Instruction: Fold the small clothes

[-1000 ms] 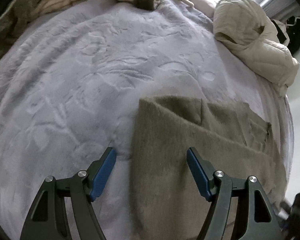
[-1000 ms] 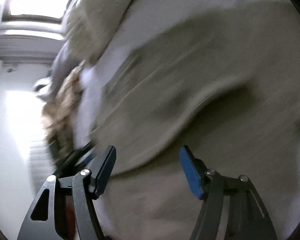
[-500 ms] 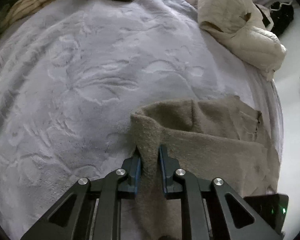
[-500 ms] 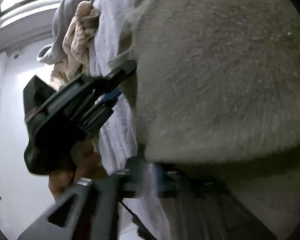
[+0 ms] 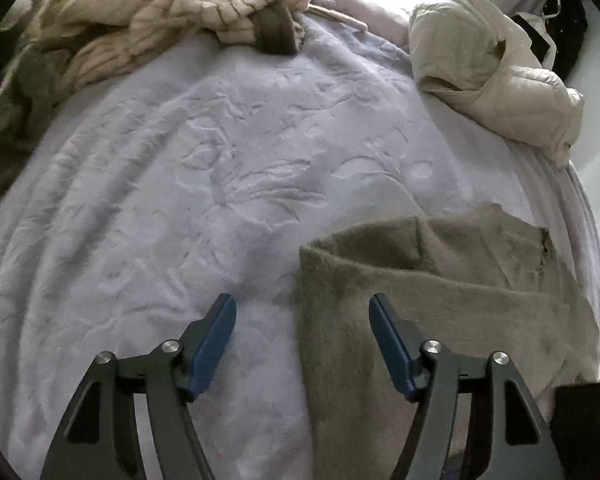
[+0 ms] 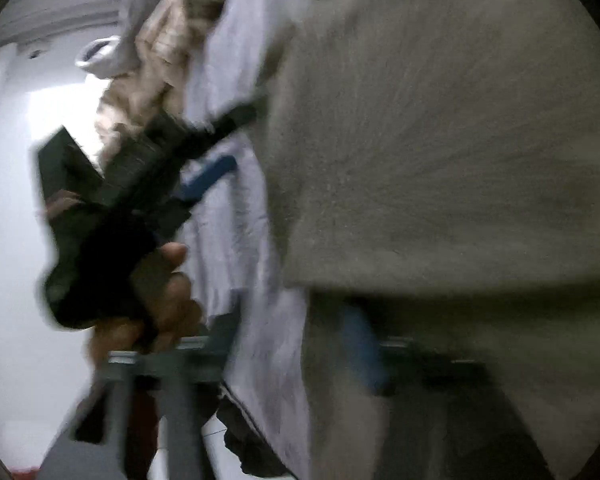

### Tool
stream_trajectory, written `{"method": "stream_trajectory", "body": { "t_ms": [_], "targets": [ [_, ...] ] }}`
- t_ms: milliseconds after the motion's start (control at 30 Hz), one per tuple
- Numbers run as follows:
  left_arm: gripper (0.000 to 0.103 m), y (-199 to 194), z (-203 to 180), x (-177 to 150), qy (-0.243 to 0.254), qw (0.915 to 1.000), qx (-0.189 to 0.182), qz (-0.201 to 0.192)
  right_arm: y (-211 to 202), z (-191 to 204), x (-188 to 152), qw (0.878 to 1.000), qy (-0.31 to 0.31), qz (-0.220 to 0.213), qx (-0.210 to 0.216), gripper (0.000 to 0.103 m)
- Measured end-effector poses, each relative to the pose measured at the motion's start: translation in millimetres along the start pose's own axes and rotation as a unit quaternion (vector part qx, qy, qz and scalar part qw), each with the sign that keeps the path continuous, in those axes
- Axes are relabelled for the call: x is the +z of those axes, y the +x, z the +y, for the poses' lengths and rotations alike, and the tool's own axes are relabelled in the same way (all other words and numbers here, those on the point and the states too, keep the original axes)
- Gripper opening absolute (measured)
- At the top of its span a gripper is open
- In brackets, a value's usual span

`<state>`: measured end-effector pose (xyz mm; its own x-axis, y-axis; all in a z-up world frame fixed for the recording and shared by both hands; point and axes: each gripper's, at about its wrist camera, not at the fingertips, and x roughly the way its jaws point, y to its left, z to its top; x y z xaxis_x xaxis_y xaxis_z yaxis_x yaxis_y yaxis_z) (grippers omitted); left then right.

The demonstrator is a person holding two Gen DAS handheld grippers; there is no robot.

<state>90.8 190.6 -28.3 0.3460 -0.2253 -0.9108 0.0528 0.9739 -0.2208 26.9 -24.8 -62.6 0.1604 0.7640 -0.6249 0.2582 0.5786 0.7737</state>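
Pale lilac embossed blanket [image 5: 204, 200] covers the bed. The olive-grey knit garment [image 5: 440, 312] lies flat at the near right edge, long axis running toward the cam, one corner folded over. Left gripper [image 5: 302, 322] hovers w/ jaws spread wide, straddling the garment's left edge. Right gripper [image 6: 292, 344] is blurred; jaws look apart, one blue pad [image 6: 362, 344] under the cloth. Beige jacket [image 5: 492, 80] far right, striped cream knit [image 5: 160, 16] at the back.

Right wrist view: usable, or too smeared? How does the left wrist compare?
Right wrist view: heavy motion blur; the olive garment streaks, the right gripper is a smear, so its state is unreadable, and the wall at the left is overexposed. Left wrist view: sharp and evenly lit, the left gripper open, with strong fisheye bending of the lavender bedspread.
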Motion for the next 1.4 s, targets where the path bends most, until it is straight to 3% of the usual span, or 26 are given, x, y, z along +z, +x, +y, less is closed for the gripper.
{"method": "stream_trajectory", "body": {
  "t_ms": [100, 233, 367, 400, 467, 500, 567, 600, 700, 867, 1100, 1167, 1233, 1400],
  "targets": [
    [0.070, -13.6, -0.7, -15.2, -0.015, 0.9999, -0.003, -0.001, -68.8, -20.1, -2.1, 0.997, 0.010, -0.067, -0.038, 0.075],
    [0.070, -14.6, -13.2, -41.6, -0.037, 0.9989, -0.012, 0.025, -158.5, -78.3, 1.9, 0.977, 0.093, -0.168, -0.097, 0.075],
    [0.070, -16.8, -17.8, -68.7, -0.074, 0.9967, -0.015, 0.031, -202.4, -134.2, 11.0, 0.951, 0.195, -0.228, -0.073, 0.070],
    [0.070, -18.4, -18.6, -72.5, -0.079, 0.9963, -0.017, 0.027, -207.5, -144.6, 15.7, 0.945, 0.212, -0.239, -0.063, 0.062],
    [0.070, -23.7, -20.5, -82.2, -0.093, 0.9952, -0.016, 0.024, -209.0, -149.4, 26.5, 0.945, 0.216, -0.241, -0.057, 0.033],
    [0.070, -24.2, -21.5, -84.7, -0.098, 0.9947, -0.016, 0.028, -208.0, -146.2, 36.0, 0.949, 0.204, -0.232, -0.071, 0.008],
    [0.070, -27.9, -23.2, -92.7, -0.097, 0.9948, -0.007, 0.031, -210.0, -126.9, 47.5, 0.957, 0.151, -0.229, -0.092, 0.008],
    [0.070, -29.3, -24.2, -95.8, -0.091, 0.9955, 0.004, 0.028, -215.8, -110.0, 47.3, 0.963, 0.091, -0.230, -0.108, 0.008],
    [0.070, -23.3, -25.0, -100.6, -0.074, 0.9960, 0.038, 0.032, -212.7, -84.1, 53.3, 0.961, -0.007, -0.217, -0.173, 0.008],
    [0.070, -25.0, -24.7, -104.4, -0.071, 0.9949, 0.054, 0.047, -206.8, -131.9, 60.6, 0.963, 0.035, -0.185, -0.194, 0.008],
    [0.070, -34.7, -36.2, -108.3, -0.044, 0.9953, 0.064, 0.057, -225.4, -139.6, 43.6, 0.962, 0.070, -0.187, -0.186, 0.019],
    [0.070, -35.7, -44.3, -111.3, -0.041, 0.9952, 0.057, 0.068, -231.1, -139.0, 34.2, 0.963, 0.083, -0.186, -0.177, 0.026],
    [0.070, -37.2, -53.3, -114.5, -0.034, 0.9952, 0.055, 0.073, -234.7, -140.1, 25.0, 0.963, 0.095, -0.186, -0.173, 0.056],
    [0.070, -37.2, -91.6, -125.7, 0.011, 0.9942, 0.053, 0.094, -248.3, -143.9, -7.3, 0.963, 0.116, -0.177, -0.168, 0.059]
  ]
}}
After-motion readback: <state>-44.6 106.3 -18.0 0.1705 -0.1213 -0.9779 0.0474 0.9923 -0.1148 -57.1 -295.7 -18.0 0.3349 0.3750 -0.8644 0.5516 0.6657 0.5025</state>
